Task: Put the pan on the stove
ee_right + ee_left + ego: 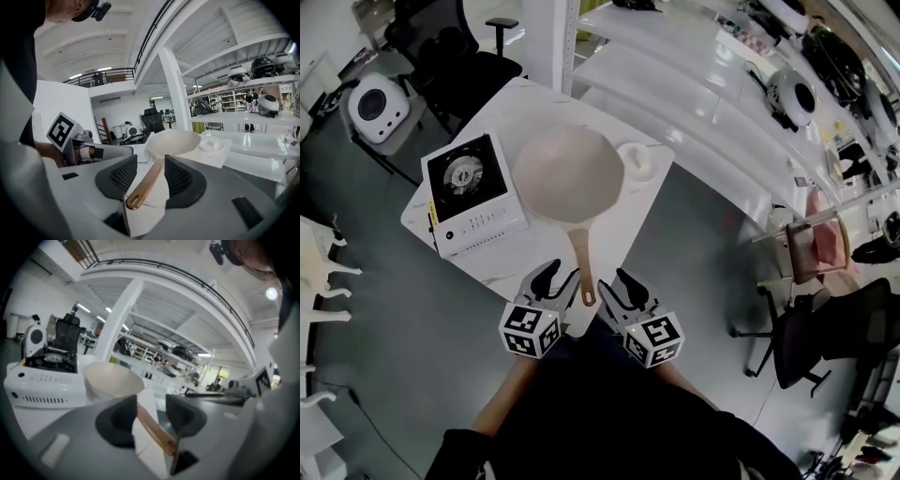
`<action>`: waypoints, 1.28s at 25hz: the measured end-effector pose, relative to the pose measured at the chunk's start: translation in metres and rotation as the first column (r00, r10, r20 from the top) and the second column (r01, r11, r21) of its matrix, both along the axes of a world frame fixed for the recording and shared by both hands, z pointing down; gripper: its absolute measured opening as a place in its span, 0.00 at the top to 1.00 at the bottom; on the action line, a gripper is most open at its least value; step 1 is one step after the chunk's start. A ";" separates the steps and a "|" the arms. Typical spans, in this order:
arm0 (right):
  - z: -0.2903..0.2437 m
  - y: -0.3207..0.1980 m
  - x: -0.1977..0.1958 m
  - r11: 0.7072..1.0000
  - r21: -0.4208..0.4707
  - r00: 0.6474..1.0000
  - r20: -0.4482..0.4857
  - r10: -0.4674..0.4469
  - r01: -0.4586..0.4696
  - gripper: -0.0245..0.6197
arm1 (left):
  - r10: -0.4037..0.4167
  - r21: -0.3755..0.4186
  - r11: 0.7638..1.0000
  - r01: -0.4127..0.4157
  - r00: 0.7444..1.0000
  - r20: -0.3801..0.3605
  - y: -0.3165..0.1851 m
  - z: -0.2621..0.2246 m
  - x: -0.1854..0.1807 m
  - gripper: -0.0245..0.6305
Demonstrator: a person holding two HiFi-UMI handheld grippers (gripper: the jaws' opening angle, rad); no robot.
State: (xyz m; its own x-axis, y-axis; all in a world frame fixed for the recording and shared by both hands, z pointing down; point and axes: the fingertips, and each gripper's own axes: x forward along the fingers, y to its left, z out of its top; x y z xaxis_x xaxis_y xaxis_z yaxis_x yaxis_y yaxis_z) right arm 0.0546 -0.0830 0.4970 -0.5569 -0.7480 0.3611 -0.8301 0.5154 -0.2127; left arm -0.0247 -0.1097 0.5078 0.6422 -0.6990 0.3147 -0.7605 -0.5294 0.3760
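Observation:
A cream pan (pixel 567 173) rests on the white table (pixel 516 253), its copper-coloured handle (pixel 581 267) pointing toward me. The white portable stove (pixel 473 192) with a black burner stands just left of the pan. My left gripper (pixel 558 278) sits open at the left of the handle's end and my right gripper (pixel 617 284) sits open at its right. In the left gripper view the handle (pixel 154 432) runs through the gap between the jaws of the left gripper (pixel 152 408), beyond them the pan (pixel 112 378) and stove (pixel 44 376). In the right gripper view the handle (pixel 143 187) lies between the right gripper (pixel 150 173) jaws, apart from both pads.
A small white dish (pixel 636 159) sits at the table's far right corner, beside the pan. A black office chair (pixel 455 56) and a round white device (pixel 375 105) stand behind the table. Another dark chair (pixel 816 328) is on the right, and white shelves (pixel 694 84) run along the back.

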 end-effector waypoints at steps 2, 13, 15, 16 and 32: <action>0.008 -0.004 0.000 0.999 -0.034 1.000 0.011 -0.012 0.012 0.72 | 0.001 -0.032 1.000 -0.002 1.000 -0.019 -0.004 0.006 0.003 0.67; 0.049 -0.011 -0.014 0.962 -0.217 0.982 0.127 -0.139 0.164 0.69 | 0.050 -0.267 0.958 -0.104 0.978 -0.205 -0.023 0.053 0.019 0.60; 0.055 -0.011 -0.019 0.944 -0.259 0.972 0.166 -0.164 0.204 0.67 | 0.060 -0.301 0.944 -0.134 0.968 -0.243 -0.026 0.060 0.020 0.60; 0.059 -0.011 -0.021 0.935 -0.278 0.968 0.179 -0.176 0.221 0.66 | 0.069 -0.318 0.935 -0.154 0.962 -0.263 -0.027 0.064 0.021 0.60; 0.104 -0.002 -0.050 0.719 -0.487 0.861 0.383 -0.335 0.497 0.60 | 0.272 -0.401 0.795 -0.455 0.859 -0.434 -0.025 0.097 0.057 0.52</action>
